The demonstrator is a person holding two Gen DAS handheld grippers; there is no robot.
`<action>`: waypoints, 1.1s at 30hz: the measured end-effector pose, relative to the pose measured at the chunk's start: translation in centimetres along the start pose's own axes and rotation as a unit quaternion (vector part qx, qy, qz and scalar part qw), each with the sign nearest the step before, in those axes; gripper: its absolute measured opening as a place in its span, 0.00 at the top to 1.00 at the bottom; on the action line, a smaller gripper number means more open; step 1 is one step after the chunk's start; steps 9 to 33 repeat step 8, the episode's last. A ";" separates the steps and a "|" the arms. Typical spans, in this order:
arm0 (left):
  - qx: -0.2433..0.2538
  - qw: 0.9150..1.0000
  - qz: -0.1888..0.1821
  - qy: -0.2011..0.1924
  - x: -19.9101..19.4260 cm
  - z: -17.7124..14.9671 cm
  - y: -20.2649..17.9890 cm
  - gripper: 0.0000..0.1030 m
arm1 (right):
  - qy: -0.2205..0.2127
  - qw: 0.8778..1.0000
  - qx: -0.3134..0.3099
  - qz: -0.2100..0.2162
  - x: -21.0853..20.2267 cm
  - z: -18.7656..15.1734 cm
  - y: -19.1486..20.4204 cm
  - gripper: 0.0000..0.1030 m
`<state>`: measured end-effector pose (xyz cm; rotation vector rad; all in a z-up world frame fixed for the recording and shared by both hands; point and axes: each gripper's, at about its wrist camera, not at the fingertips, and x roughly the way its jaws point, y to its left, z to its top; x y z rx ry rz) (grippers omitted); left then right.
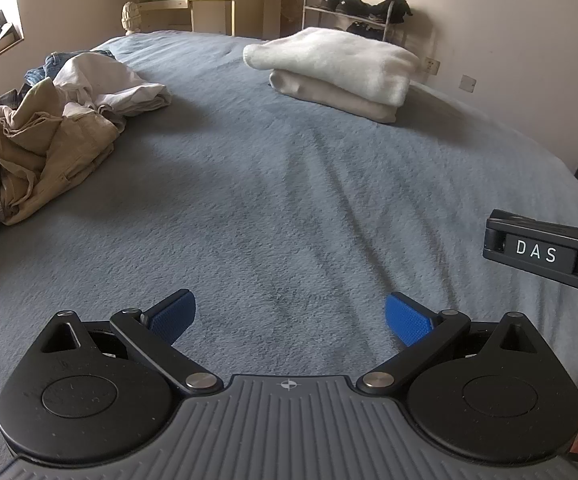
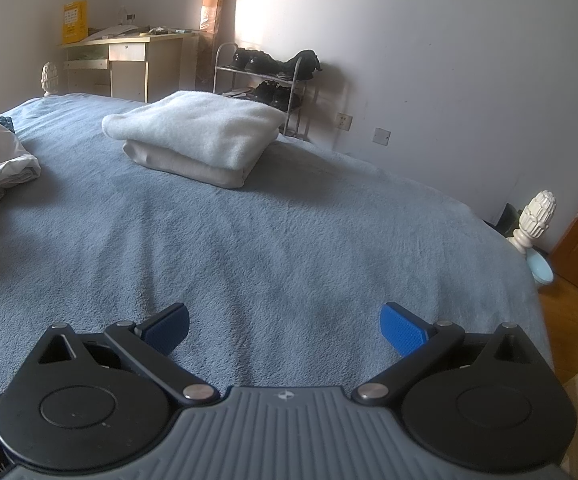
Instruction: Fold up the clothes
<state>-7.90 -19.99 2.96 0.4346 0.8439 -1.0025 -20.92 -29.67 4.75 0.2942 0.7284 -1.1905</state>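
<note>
- Left claw (image 1: pixel 289 318): blue pads spread wide apart, nothing between them. It hangs over bare blue bedspread (image 1: pixel 289 200).
- Right claw (image 2: pixel 285 328): pads likewise wide apart and empty, over the same bedspread. In the left wrist view, part of its body shows at the right edge.
- Landmark: the folded stack (image 1: pixel 337 72), a white fleecy piece on top of a cream piece, squared up on the far side of the bedspread.
- Task items: the unfolded clothes pile (image 1: pixel 49 128) lies well to the left of the folded stack, at the left edge of the bedspread. It shows a khaki garment (image 1: pixel 45 152) nearest me, a white garment (image 1: pixel 105 80) behind it, denim at the back and plaid at the extreme left.
- Relative to my claws: the pile is ahead and to the left of the left claw, well apart from it. The right claw is farther off still; its view shows only the pile's right edge.
- Judgement, risk 1: the garments overlap. A deep pinch could take two layers and drag a second piece along.
- Judgement, risk 2: the fleecy bedspread could be caught under a pad if I close too low.
- Judgement, risk 3: laying a garment out near the folded stack could knock it askew.
</note>
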 end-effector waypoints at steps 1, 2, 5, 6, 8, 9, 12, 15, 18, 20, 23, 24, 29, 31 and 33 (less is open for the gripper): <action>0.000 1.000 0.000 0.000 0.0 0.0 0.0 0.01 | 0.000 1.000 0.000 0.000 0.0 0.0 0.0 0.00; 0.001 1.000 0.000 0.000 0.0 0.0 0.0 0.01 | 0.000 1.000 0.000 0.000 0.0 0.0 0.0 0.00; 0.002 1.000 0.001 0.001 0.0 0.0 0.0 0.01 | 0.000 1.000 0.001 0.000 -0.1 -0.1 0.0 0.00; 0.002 1.000 0.001 0.001 0.0 0.0 -0.1 0.01 | 0.000 1.000 0.001 0.000 -0.1 -0.1 0.1 0.00; 0.002 1.000 0.001 0.002 0.0 0.0 0.0 0.01 | 0.000 1.000 0.001 0.000 -0.1 -0.1 0.0 0.00; 0.002 1.000 0.001 0.002 0.0 0.0 0.0 0.01 | 0.000 1.000 0.001 0.000 -0.1 -0.1 0.0 0.00; 0.002 1.000 0.001 0.002 0.0 0.0 0.0 0.01 | 0.000 1.000 0.001 0.000 -0.1 -0.1 0.0 0.00; 0.002 1.000 0.001 0.002 0.0 0.0 0.0 0.01 | 0.000 1.000 0.001 0.000 -0.1 -0.1 0.0 0.00; 0.002 1.000 0.001 0.002 0.0 0.0 0.0 0.01 | 0.000 1.000 0.001 0.000 -0.1 -0.1 0.0 0.00; 0.002 1.000 0.001 0.002 0.0 0.0 0.0 0.01 | 0.000 1.000 0.001 0.000 -0.1 -0.1 0.0 0.00; 0.002 1.000 0.001 0.002 0.0 0.0 0.0 0.01 | 0.000 1.000 0.001 0.000 -0.1 -0.1 0.0 0.00; 0.002 1.000 0.001 0.002 0.0 0.0 0.0 0.01 | 0.000 1.000 0.001 0.000 -0.1 -0.1 0.0 0.00; 0.002 1.000 0.001 0.002 0.0 0.0 0.0 0.01 | 0.000 1.000 0.001 0.000 -0.1 -0.1 0.0 0.00; 0.002 1.000 0.001 0.002 0.0 0.0 0.0 0.01 | 0.000 1.000 0.001 0.000 -0.1 -0.1 0.0 0.00; 0.002 1.000 0.001 0.002 0.0 0.0 0.0 0.01 | 0.000 1.000 0.001 0.000 -0.1 -0.1 0.0 0.00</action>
